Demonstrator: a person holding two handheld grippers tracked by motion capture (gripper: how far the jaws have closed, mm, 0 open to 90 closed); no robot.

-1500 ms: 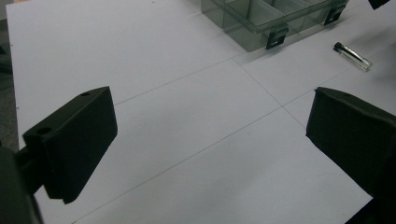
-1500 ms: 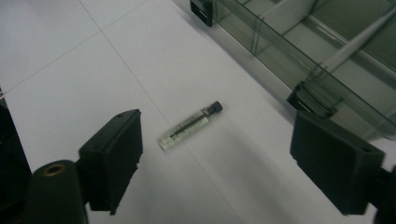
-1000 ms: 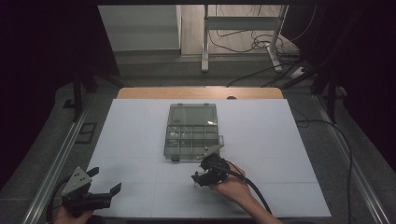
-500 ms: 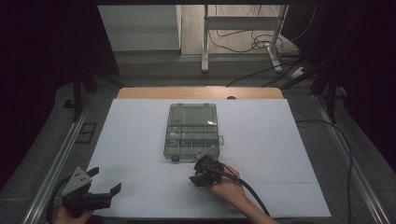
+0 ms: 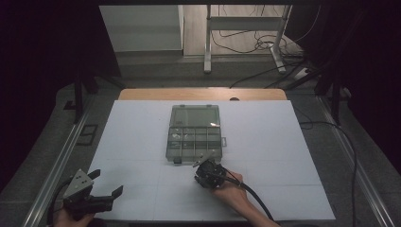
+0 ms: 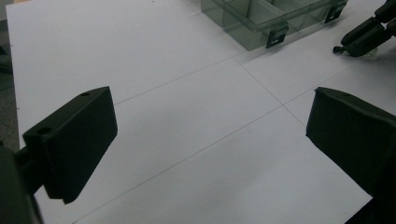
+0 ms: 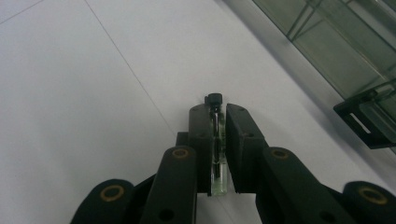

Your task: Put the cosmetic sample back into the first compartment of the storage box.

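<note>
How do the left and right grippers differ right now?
The left gripper has its jaws spread wide and holds nothing; the right gripper is clamped on a small glass vial with a black cap. The left sits at the table's near-left corner, far from the clear compartment box; the right sits just in front of it. Both are black and hand-held.

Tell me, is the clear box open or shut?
Open: the clear box has its lid folded back flat, compartments uncovered.
</note>
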